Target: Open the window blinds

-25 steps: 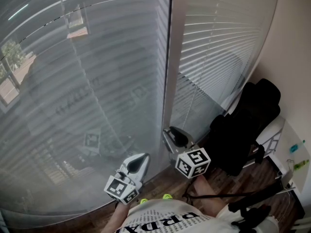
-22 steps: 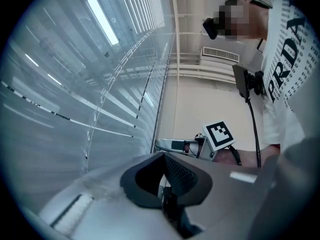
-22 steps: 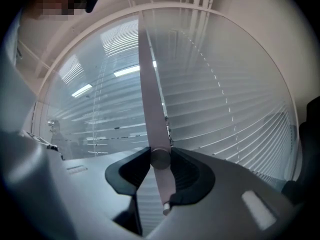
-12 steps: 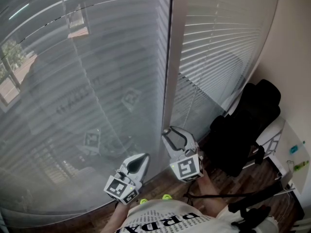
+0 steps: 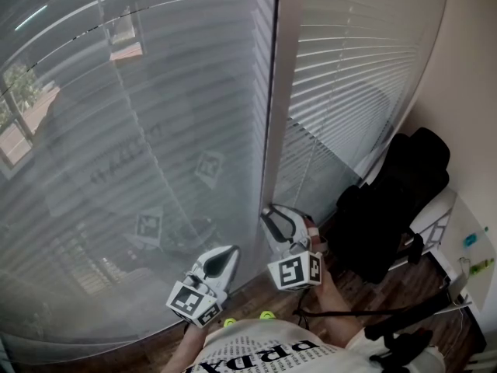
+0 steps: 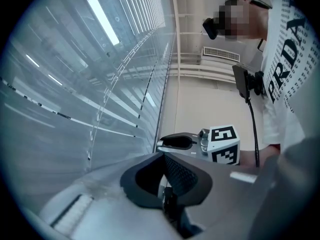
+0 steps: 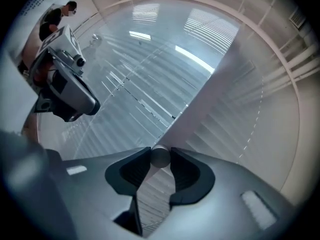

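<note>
The right hand-held gripper (image 7: 160,156), jaws just closing, pinches the blinds' wand (image 7: 160,159) beside the window post (image 5: 273,92). The left hand-held gripper (image 5: 225,256), pressed together and empty, hangs near its left. The blinds (image 5: 155,130) are closed above the wood floor (image 5: 250,290).

Count:
- 2 blinds: left blind (image 5: 155,130), right blind (image 5: 349,76).
- 1 post (image 5: 277,92) between them.
- 2 grippers: left gripper (image 5: 231,252), right gripper (image 5: 272,214).
- 2 cubes: left cube (image 5: 194,303), right cube (image 5: 295,270).
- 1 wand (image 7: 160,157) (in the right jaws, which just closed in on it).
- 1 black chair (image 5: 392,200).
- 1 person (image 5: 264,352).
</note>
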